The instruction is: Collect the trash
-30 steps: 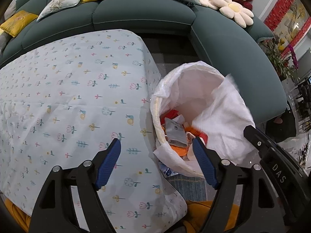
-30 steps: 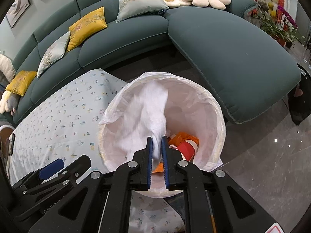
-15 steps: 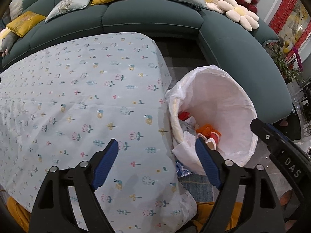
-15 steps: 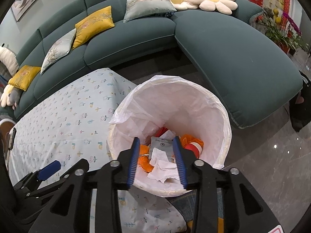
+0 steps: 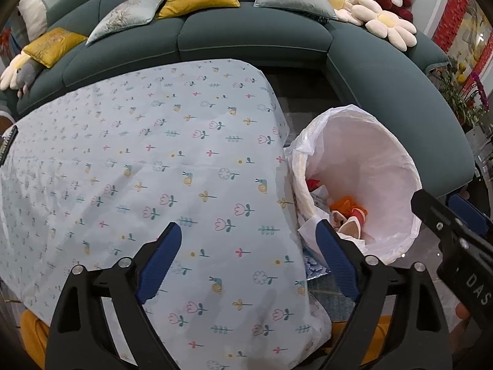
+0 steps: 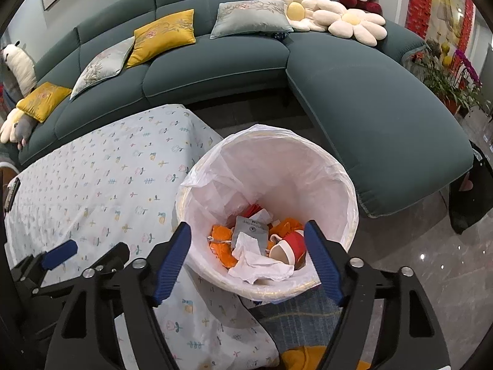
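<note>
trash bin by the flowery bench

green sofa (image 6: 215, 61) is curving around the back of the room, with yellow and grey cushions and flower pillows sitting on it. a bench (image 5: 138, 154) with a flowery cloth is standing in front of it.

a trash bin (image 6: 348, 185) with a white bag inside is sitting on the floor, just beside the corner of the bench. trash (image 6: 262, 246) is lying at the bottom of the bin: a crumpled white tissue, a grey packet, orange bits and a red and white cup.

the right claw (image 6: 249, 262) is hanging over the near rim of the bin. its jaws have just been opening, and now they are standing wide with nothing pinched between them.

the left claw (image 5: 246, 252) is hanging over the bench corner, next to the bin. its jaws have been opening too, and they are holding nothing.
</note>
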A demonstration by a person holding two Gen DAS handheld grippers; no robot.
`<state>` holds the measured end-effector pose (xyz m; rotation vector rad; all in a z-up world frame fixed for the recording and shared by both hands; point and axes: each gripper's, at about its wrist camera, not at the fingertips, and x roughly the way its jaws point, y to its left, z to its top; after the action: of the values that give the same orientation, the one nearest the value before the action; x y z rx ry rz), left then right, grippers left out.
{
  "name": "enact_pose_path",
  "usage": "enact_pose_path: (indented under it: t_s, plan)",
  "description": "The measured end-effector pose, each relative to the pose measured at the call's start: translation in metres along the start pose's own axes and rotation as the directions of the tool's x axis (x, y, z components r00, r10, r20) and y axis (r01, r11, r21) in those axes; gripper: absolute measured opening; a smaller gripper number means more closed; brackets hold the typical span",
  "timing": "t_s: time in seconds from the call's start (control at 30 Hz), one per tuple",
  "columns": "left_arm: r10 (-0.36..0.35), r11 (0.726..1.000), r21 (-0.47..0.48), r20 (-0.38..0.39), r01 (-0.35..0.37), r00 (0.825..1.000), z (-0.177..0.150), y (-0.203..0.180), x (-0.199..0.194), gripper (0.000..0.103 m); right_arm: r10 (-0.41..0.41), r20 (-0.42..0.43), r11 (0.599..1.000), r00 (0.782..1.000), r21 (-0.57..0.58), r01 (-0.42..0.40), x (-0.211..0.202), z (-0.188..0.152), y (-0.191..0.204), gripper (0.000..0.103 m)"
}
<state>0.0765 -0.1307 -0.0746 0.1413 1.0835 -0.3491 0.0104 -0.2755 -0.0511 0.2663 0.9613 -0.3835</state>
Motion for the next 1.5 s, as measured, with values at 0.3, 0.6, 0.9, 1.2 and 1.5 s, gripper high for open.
enact_pose_path:
  t_s: [0.3,0.6,0.9,1.2,1.5]
  plan:
    - [0.054,0.998,0.011,0.003,-0.054,0.999,-0.016,0.006,-0.004,0.086,0.011,0.003,1.000,1.000,-0.025,-0.011,-0.006,-0.020,0.002,0.081]
    - [0.110,0.994,0.007,-0.008,-0.110,0.994,-0.032,0.014,-0.003,0.086,-0.019,0.042,0.999,0.999,-0.038,0.020,-0.012,-0.034,-0.005,0.085]
    - [0.130,0.991,0.019,0.007,-0.130,0.991,-0.043,0.007,-0.005,0.086,-0.033,0.050,0.999,0.998,-0.033,0.035,-0.011,-0.046,-0.017,0.096]
    - [0.148,0.989,0.017,0.028,-0.149,0.989,-0.048,0.000,-0.007,0.091,-0.045,0.037,0.998,0.998,-0.049,0.047,-0.008,-0.054,-0.024,0.096]
    - [0.149,0.988,0.028,0.025,-0.150,0.988,-0.051,-0.007,-0.004,0.091,-0.054,0.021,0.997,0.998,-0.051,0.055,-0.006,-0.061,-0.027,0.096]
